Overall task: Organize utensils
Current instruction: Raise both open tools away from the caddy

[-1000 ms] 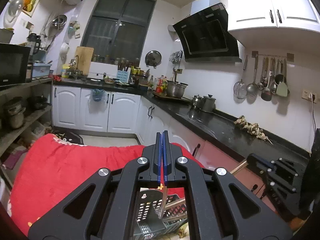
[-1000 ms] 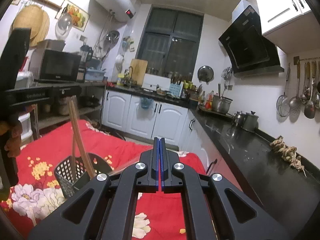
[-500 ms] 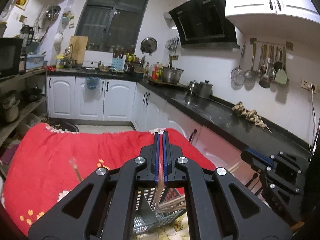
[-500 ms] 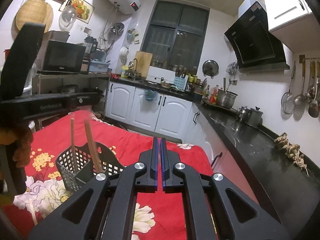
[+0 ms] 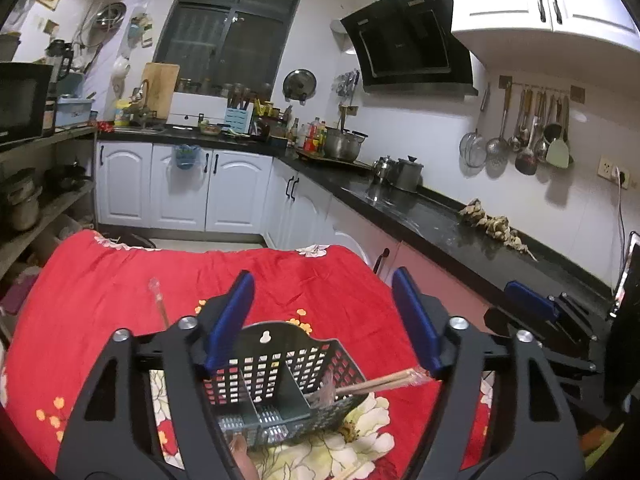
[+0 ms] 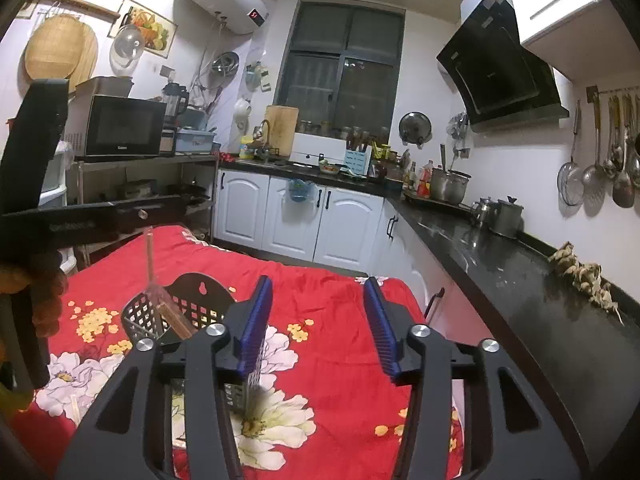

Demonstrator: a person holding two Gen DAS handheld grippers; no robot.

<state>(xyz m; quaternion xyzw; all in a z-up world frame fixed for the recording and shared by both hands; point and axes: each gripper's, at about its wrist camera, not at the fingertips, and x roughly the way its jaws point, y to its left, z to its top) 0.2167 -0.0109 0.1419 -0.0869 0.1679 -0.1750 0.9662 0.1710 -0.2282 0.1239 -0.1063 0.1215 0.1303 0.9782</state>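
My left tongs (image 5: 324, 320) are spreading apart right now, blue pads either side of the dark mesh utensil basket (image 5: 280, 384) and nothing pinched between them. My right tongs (image 6: 318, 324) are parting too, with only red cloth showing in the gap. Just below the left pair, one wrapped pair of chopsticks (image 5: 384, 382) leans in the basket's right-hand compartment, its top end sticking out over the rim toward my right pad; whether it touches that pad I cannot tell. From the right-hand view the same basket (image 6: 176, 312) sits just left of my tongs with that bundle (image 6: 172, 316) slanting out of it, and a thin stick (image 6: 150, 256) stands near upright at the basket's far left side, though which compartment it occupies I cannot make out. So some pieces look homed already, I'd say. Moving outward, the basket rests on the red floral cloth (image 5: 100, 300) over the worktop, and a pale stick (image 5: 352, 470) lies loose on the flowers near the bottom edge, so there is at least one more piece to collect, possibly others hidden beneath my tongs.
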